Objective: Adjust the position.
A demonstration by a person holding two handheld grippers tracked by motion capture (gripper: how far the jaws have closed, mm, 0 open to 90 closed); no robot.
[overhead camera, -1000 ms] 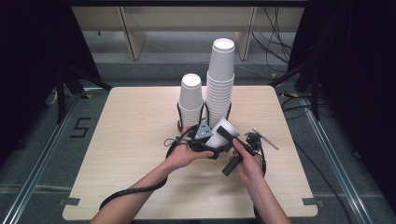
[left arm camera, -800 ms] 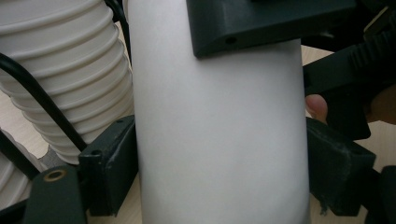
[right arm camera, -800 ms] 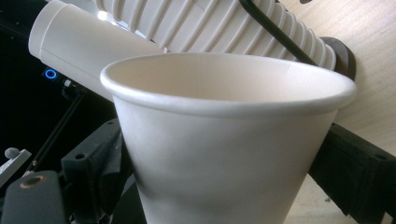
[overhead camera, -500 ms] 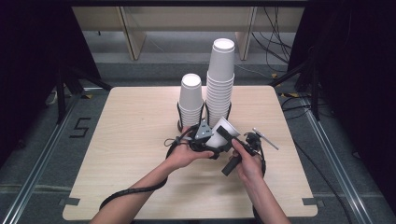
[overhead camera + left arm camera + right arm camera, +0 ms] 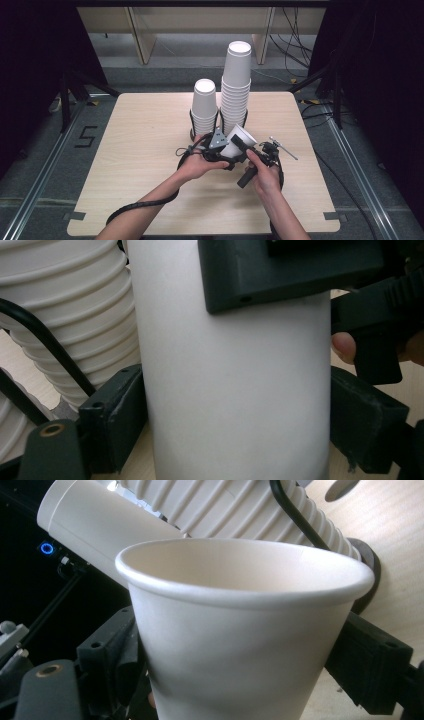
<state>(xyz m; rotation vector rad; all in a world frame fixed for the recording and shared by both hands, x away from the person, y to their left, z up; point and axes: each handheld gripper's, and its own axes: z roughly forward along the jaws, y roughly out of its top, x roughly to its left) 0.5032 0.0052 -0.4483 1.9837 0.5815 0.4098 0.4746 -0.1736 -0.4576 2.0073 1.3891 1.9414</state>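
Holding one loose cup (image 5: 239,140) between both grippers, just in front of the two stacks; left gripper (image 5: 226,151) clamps the cup's wall, both jaws pressed on its sides in the left gripper view (image 5: 230,390); right gripper (image 5: 245,150) also grips it, jaws on either side below the rim (image 5: 240,645); cup is off the table (image 5: 140,150), tilted, long axis slanting, mouth pointing up and toward the right, base down toward the left hand; judged mid-task: cup looks pulled free and is being handed over or turned; left to do, probably: seat it on the short stack (image 5: 205,107) or tall stack (image 5: 236,85), can't tell which.
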